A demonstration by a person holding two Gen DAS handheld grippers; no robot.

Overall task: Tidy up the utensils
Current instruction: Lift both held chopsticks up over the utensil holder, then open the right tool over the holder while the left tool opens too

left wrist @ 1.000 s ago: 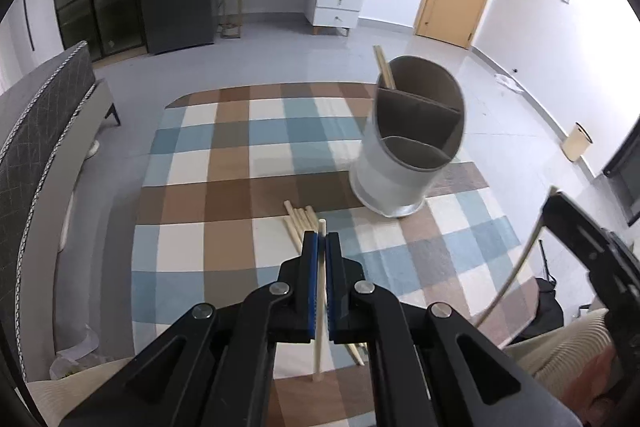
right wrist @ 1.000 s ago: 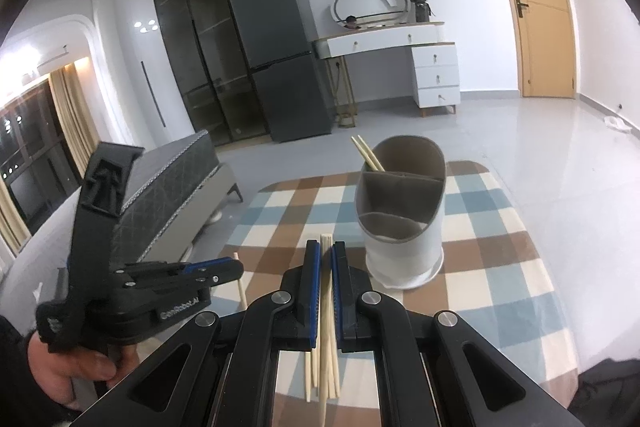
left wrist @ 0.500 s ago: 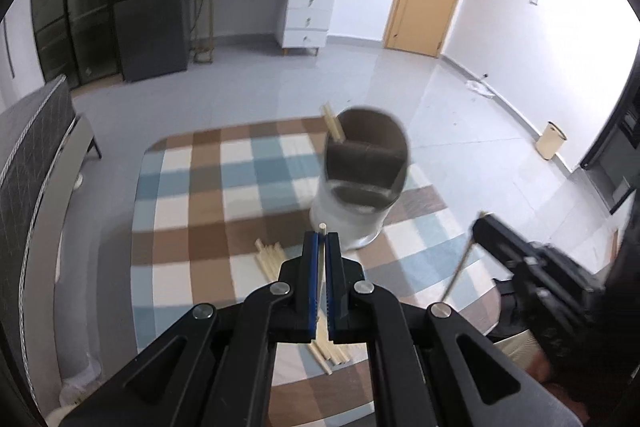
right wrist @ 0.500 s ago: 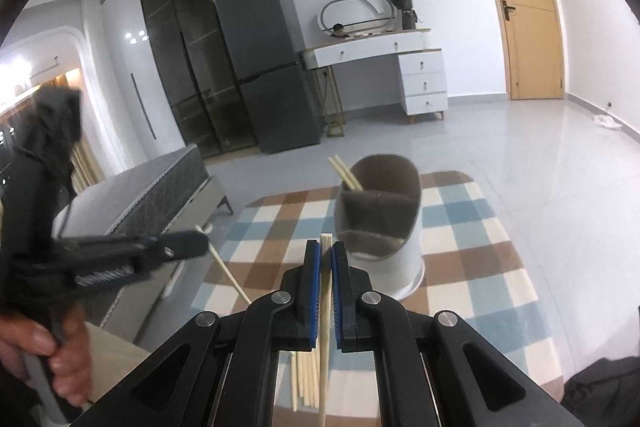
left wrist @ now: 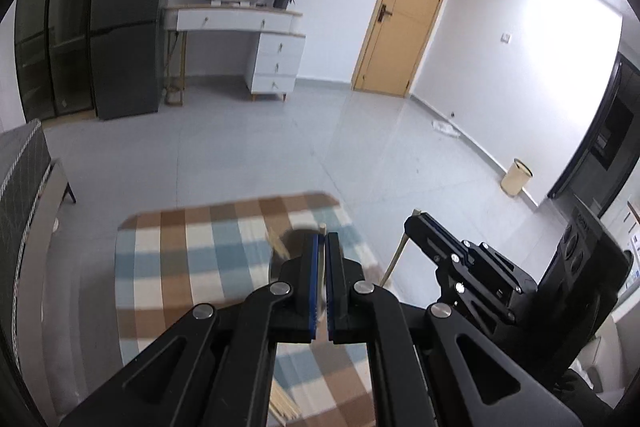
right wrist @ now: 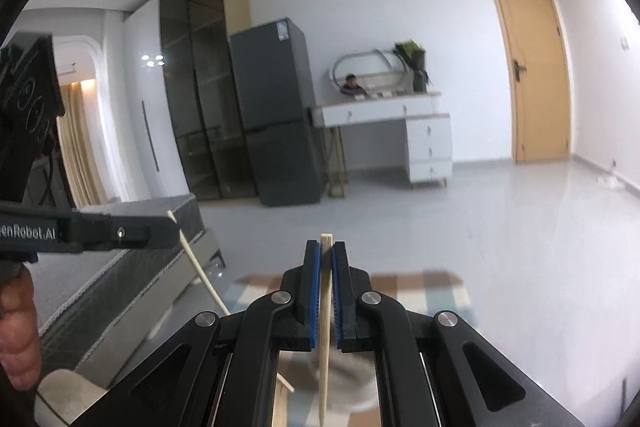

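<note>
My left gripper (left wrist: 322, 239) is shut on a wooden chopstick (left wrist: 322, 228), its tip poking above the blue pads. It also shows in the right wrist view (right wrist: 172, 229) with its chopstick (right wrist: 200, 271) slanting down. My right gripper (right wrist: 326, 247) is shut on another chopstick (right wrist: 325, 327) that hangs down over the blurred white utensil holder (right wrist: 360, 387). In the left wrist view the right gripper (left wrist: 412, 225) holds its chopstick (left wrist: 396, 259) to the right of the holder (left wrist: 290, 243), which my fingers mostly hide. Loose chopsticks (left wrist: 282, 407) lie on the checked tablecloth (left wrist: 180, 267).
A grey bed (right wrist: 120, 267) stands at the left. A dark fridge (right wrist: 276, 115), a white dresser (right wrist: 400, 131) and a wooden door (right wrist: 528, 67) line the far wall. A small bin (left wrist: 516, 177) stands on the floor at the right.
Both grippers have lifted and tilted up with their chopsticks. The holder has dropped low in both views and is now under the fingers. The right gripper has come closer to the left one.
</note>
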